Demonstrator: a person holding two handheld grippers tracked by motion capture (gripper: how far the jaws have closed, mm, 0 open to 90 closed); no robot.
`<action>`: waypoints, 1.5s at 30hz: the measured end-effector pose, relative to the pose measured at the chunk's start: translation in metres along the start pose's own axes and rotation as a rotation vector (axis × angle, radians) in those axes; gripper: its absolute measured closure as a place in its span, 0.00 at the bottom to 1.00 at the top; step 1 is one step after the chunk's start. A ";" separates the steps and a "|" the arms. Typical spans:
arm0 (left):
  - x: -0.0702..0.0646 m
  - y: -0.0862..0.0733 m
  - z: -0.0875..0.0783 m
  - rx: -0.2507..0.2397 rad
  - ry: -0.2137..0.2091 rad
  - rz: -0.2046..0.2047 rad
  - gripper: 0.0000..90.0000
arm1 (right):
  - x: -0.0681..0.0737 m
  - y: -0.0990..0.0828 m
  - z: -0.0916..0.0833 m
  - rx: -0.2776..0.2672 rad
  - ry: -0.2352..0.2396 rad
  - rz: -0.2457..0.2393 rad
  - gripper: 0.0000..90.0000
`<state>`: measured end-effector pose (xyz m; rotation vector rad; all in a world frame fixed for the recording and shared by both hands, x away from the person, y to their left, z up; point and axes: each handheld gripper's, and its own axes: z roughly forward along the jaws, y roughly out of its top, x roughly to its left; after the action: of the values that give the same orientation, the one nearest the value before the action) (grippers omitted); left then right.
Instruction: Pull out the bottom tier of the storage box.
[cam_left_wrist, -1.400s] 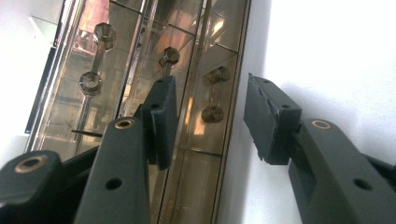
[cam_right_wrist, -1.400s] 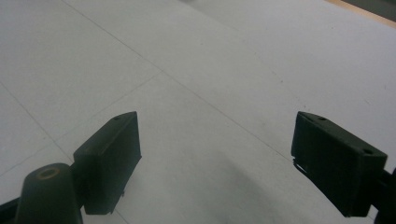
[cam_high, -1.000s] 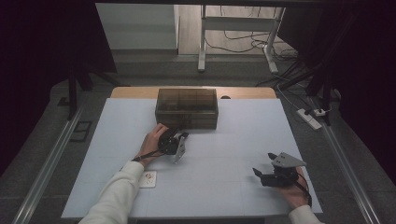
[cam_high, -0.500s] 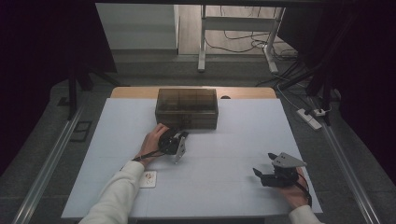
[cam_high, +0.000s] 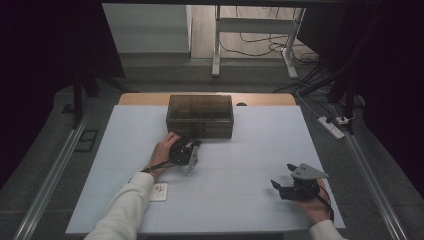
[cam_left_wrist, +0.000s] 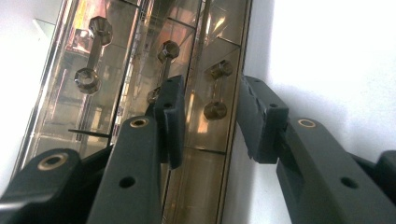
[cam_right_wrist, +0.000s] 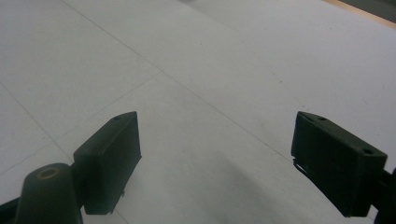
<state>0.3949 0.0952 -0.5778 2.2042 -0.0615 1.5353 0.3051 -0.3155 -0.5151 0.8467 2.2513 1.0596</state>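
Observation:
A smoky brown see-through box stands at the back middle of the white table. My left gripper lies on its side against the box's front face. In the left gripper view its jaws straddle a small knob-ended latch on the box. The jaws have just been closing, and a gap still shows on both sides of the latch. My right gripper rests at the front right of the table. It stands open over bare white surface with nothing between its fingers.
A small white card lies by the left forearm near the front edge. Beyond the table's right side a power strip and cables lie on the floor. A desk frame stands behind the table.

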 end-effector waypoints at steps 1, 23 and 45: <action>0.000 0.000 0.000 0.001 0.000 0.003 0.69 | 0.000 0.000 0.000 0.001 0.000 0.000 0.17; -0.001 -0.001 0.004 0.012 0.019 0.031 0.75 | 0.000 0.000 0.000 0.001 -0.004 0.004 0.17; -0.003 -0.001 0.005 0.015 0.020 0.045 0.78 | 0.000 0.000 0.000 0.000 -0.003 0.002 0.17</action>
<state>0.3984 0.0933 -0.5817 2.2132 -0.0943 1.5862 0.3052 -0.3155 -0.5153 0.8506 2.2482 1.0584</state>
